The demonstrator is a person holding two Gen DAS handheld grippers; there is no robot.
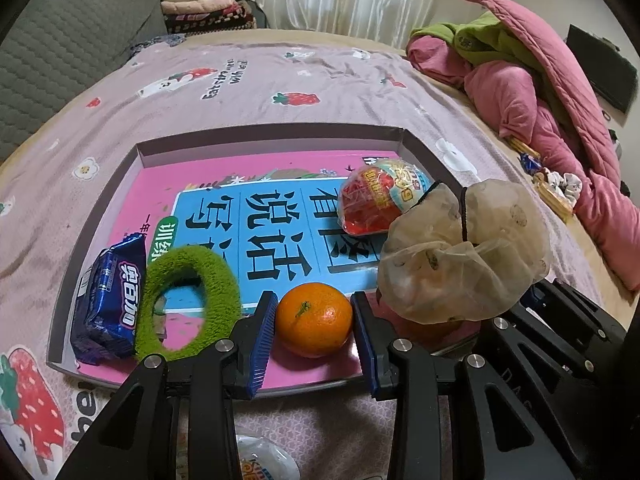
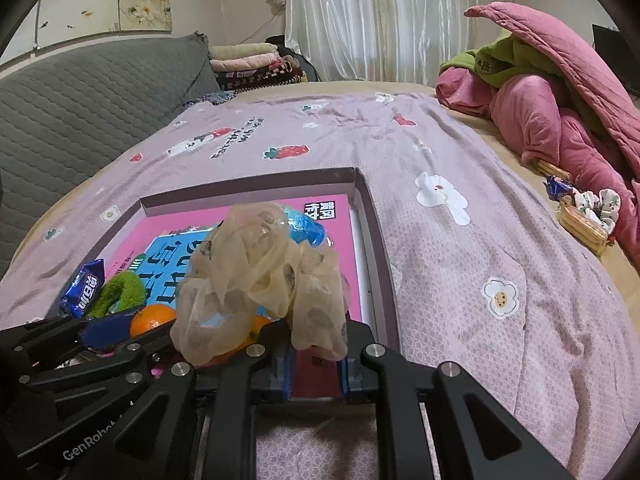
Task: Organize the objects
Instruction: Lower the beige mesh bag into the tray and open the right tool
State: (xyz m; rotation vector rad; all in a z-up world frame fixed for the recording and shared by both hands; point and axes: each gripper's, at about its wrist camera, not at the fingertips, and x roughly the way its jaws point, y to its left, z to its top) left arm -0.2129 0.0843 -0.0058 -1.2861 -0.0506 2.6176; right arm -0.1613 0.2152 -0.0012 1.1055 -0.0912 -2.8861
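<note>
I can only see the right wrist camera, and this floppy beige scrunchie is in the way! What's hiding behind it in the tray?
Observer: A red, egg-shaped wrapped treat lies on the book, behind the scrunchie.
Operator: Is anything holding the orange?
Observer: Yes. The left gripper has its pads against both sides of the orange.
Operator: Is the green fuzzy thing a ball?
Observer: No, the green fuzzy thing is a ring with a hole through it, touching the blue biscuit pack.
</note>
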